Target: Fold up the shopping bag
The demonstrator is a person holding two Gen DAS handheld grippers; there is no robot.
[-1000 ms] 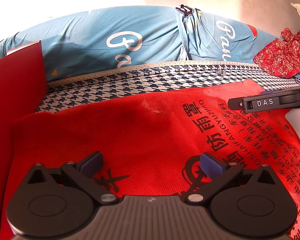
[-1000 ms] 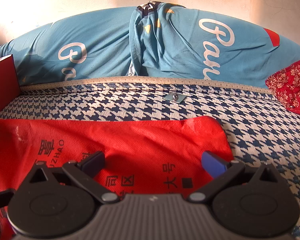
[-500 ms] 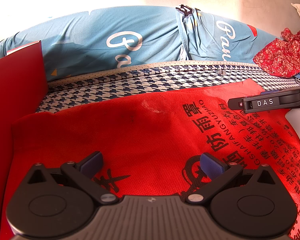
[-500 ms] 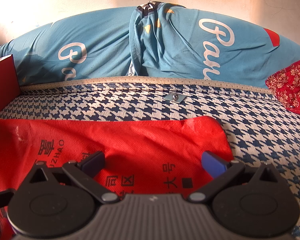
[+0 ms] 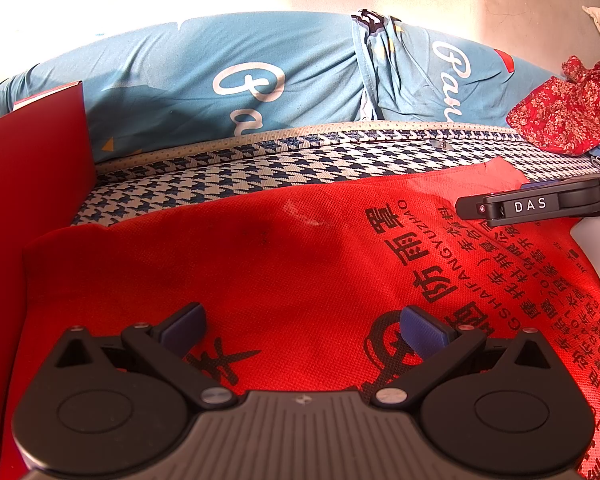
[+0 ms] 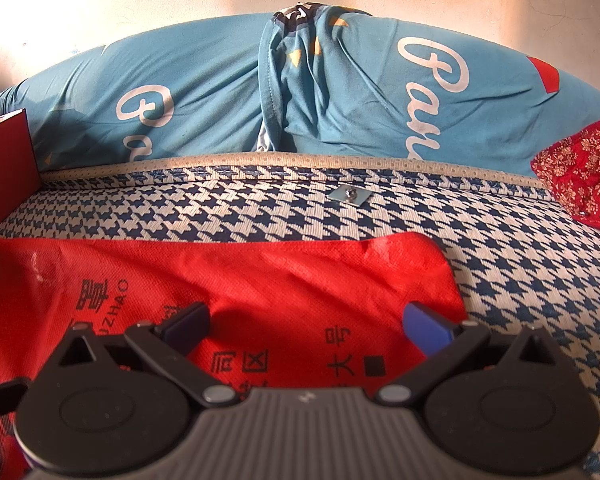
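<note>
I see the bag point(image 5: 300, 264) lying flat, unfolded; my left gripper point(image 5: 302, 330) and right gripper point(image 6: 308, 330) both gape wide, empty; every fold remains.

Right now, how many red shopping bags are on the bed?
1: the red shopping bag lies flat on the houndstooth mat, under both open grippers. A red box stands left; more may be hidden.

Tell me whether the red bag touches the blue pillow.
Apart. The right wrist view shows a strip of checked mat between the bag's far edge and the pillow.
</note>
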